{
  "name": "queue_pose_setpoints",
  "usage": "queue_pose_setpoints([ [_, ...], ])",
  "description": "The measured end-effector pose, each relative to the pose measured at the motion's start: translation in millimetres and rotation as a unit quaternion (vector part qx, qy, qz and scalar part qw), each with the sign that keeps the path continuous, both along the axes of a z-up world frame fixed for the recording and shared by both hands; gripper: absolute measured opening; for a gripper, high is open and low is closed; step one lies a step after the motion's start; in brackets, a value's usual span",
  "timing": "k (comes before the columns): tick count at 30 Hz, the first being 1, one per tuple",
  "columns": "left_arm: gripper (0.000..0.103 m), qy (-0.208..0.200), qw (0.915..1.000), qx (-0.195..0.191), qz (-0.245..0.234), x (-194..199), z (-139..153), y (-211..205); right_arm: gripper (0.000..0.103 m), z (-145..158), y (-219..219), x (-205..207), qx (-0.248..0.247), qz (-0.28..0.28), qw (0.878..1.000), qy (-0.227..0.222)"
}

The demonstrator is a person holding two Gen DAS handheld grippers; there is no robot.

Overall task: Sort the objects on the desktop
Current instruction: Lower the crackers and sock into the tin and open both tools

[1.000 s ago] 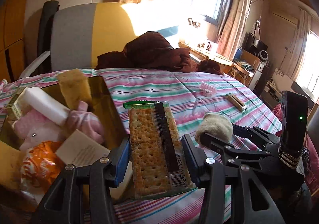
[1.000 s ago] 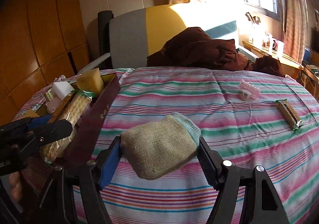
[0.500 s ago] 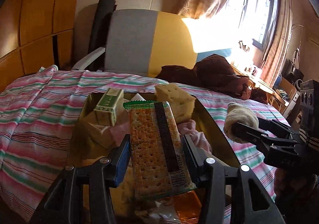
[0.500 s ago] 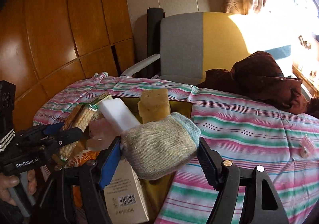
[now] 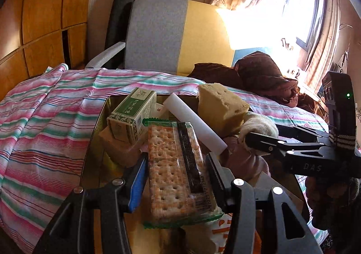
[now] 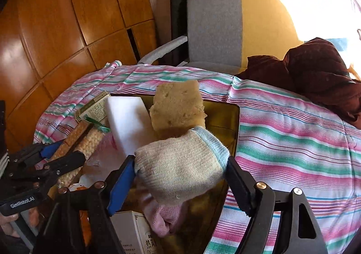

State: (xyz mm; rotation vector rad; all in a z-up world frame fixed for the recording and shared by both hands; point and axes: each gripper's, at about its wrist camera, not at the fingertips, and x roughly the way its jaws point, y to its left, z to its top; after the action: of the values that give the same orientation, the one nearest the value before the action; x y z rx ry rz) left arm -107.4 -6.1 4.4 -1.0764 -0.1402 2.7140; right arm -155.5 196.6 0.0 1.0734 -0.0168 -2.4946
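Note:
My left gripper (image 5: 174,168) is shut on a clear-wrapped cracker pack (image 5: 176,170), held over the gold tin box (image 5: 96,127). My right gripper (image 6: 180,167) is shut on a rolled beige sock (image 6: 180,169) above the same gold tin box (image 6: 230,118). Inside lie a yellow sponge (image 6: 178,105), a white foam block (image 6: 128,120), a green tea box (image 5: 130,114), a pink cloth (image 6: 162,215) and a printed carton (image 6: 133,233). In the left wrist view the right gripper (image 5: 255,134) holds the sock (image 5: 259,125) beside the sponge (image 5: 221,105). The left gripper (image 6: 65,152) with the crackers (image 6: 83,141) shows at left.
The box sits on a striped pink and green cloth (image 6: 293,141) over a round table. A grey and yellow chair (image 5: 167,35) stands behind it. A dark brown garment (image 6: 315,68) lies at the far right. Wooden wall panels (image 6: 56,17) are on the left.
Both grippers have swung left from the open tablecloth to above the tin box, each still holding its object. The sock now hangs just over the box's contents.

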Motion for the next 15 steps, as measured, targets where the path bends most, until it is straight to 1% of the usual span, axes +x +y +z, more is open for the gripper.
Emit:
queue_pose_setpoints([
  [3, 0.052, 0.002, 1.0, 0.009, 0.003, 3.6, 1.9, -2.6, 0.08, 1.9, 1.6, 5.6, 0.0, -0.007, 1.0, 0.007],
  [6, 0.052, 0.006, 0.9998, 0.019, 0.006, 8.6, 4.9, -6.5, 0.082, 5.9, 4.5, 12.1, -0.017, -0.01, 1.0, 0.013],
  [11, 0.057, 0.013, 0.9992, 0.036, 0.011, 16.9, 9.8, -12.8, 0.083, 11.4, 13.4, 23.0, -0.047, -0.025, 0.998, 0.023],
  [12, 0.06, 0.014, 0.9991, 0.039, 0.012, 18.6, 10.8, -14.1, 0.083, 12.9, 16.6, 26.4, -0.055, -0.03, 0.998, 0.025],
  [13, 0.061, 0.016, 0.9989, 0.042, 0.012, 20.2, 11.8, -15.4, 0.083, 14.4, 19.9, 30.0, -0.062, -0.034, 0.997, 0.027],
  [15, 0.061, 0.018, 0.9985, 0.049, 0.014, 23.6, 13.8, -17.9, 0.083, 17.4, 27.8, 38.5, -0.073, -0.043, 0.996, 0.032],
])
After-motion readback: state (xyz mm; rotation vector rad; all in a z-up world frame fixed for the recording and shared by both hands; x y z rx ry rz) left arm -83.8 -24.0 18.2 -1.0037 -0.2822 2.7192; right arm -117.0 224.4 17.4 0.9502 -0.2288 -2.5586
